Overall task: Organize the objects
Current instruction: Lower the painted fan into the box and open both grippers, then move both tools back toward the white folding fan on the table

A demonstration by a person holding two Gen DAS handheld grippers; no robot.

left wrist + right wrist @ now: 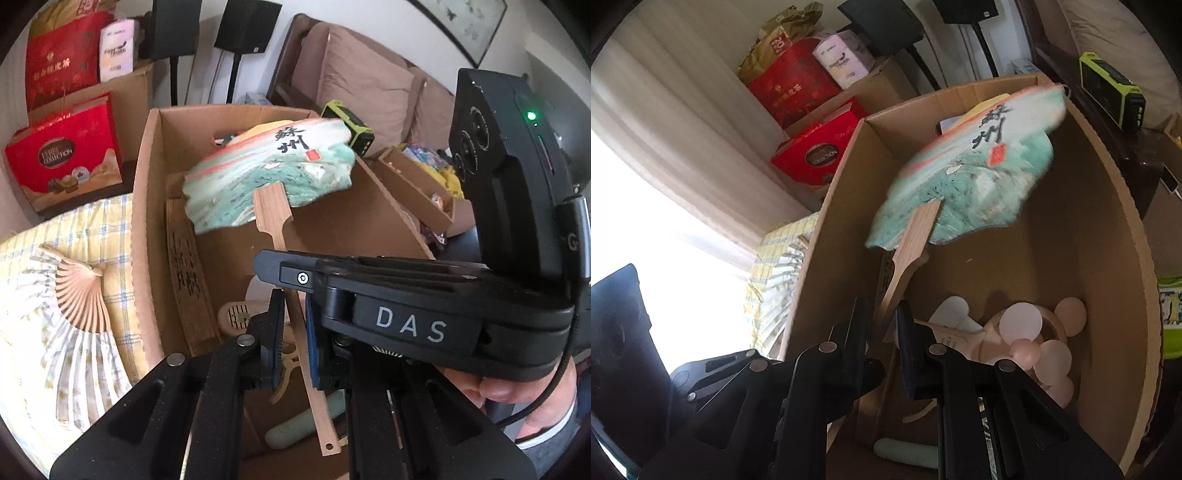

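With my left gripper (293, 332) and right gripper (884, 325) both clamped on the painted fan's handle (275, 206), I hold it above the part-filled cardboard box (147, 184), a folding fan (74, 295) left outside.

- We see a white wall (288, 7) at the back, with a framed picture (465, 22) hanging on it at upper right.
- Below it stands a dark-framed sofa (291, 74) with brown cushions (362, 85).
- Two black speakers on stands (245, 26) rise beside the sofa.
- In the right wrist view, pale curtains (665, 122) hang beside a window (635, 206) that glares with daylight.
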